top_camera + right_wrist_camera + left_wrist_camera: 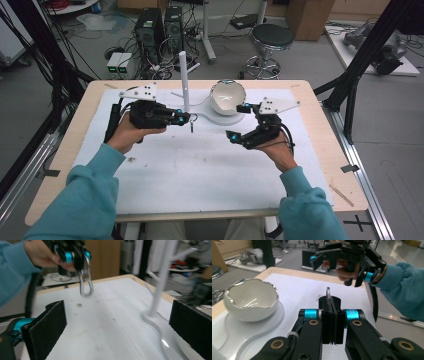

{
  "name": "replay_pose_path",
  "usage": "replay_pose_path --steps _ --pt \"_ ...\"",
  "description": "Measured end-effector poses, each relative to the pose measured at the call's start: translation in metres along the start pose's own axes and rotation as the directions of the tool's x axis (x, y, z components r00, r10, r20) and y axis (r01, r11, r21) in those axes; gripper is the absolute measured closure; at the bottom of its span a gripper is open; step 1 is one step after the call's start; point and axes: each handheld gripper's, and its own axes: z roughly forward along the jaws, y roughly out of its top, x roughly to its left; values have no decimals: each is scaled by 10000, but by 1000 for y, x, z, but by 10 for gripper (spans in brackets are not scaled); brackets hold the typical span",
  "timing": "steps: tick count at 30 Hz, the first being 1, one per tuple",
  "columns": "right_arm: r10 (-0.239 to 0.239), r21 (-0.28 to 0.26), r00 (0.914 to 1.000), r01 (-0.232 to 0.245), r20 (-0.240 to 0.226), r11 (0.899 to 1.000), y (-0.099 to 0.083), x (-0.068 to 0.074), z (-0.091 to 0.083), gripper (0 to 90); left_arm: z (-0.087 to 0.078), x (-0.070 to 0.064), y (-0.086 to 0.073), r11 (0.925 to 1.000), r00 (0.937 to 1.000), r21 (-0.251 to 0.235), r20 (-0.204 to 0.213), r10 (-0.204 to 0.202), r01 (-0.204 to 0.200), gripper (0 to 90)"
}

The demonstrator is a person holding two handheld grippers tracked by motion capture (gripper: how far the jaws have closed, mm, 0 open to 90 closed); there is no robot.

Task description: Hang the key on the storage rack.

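White mat covers wooden desk (320, 130); at its far side, white stand (184, 80) with side pegs and eggshell-shaped bowl (227, 96) on shared base. Left tool (181, 118) clenched on metal key ring (192, 120), held in air just beside stand post. Right tool (239, 121) released, jaws wide, near bowl. Step judged: carrying ring toward stand. Next move likely: raise ring, line loop up with peg, hook on.
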Motion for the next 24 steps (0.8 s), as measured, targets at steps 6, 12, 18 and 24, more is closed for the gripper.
replay_pose_path --steps 6,12,18,24 --pt "201 -134 9914 -186 1294 9997 -28 -4 -42 6 -5 21 13 9986 9990 528 -435 -46 69 885" --pt "321 -234 9794 -280 1994 9993 -50 -6 -66 5 -3 46 24 9926 9965 1206 -838 -57 159 885" --pt "597 -440 9597 -495 2745 9978 -78 -8 -86 6 5 66 30 9836 9937 1791 -1118 -29 230 884" --pt "694 -483 9334 -559 3520 9973 -104 -7 -99 6 14 84 31 9769 9904 2077 -1366 -215 498 884"
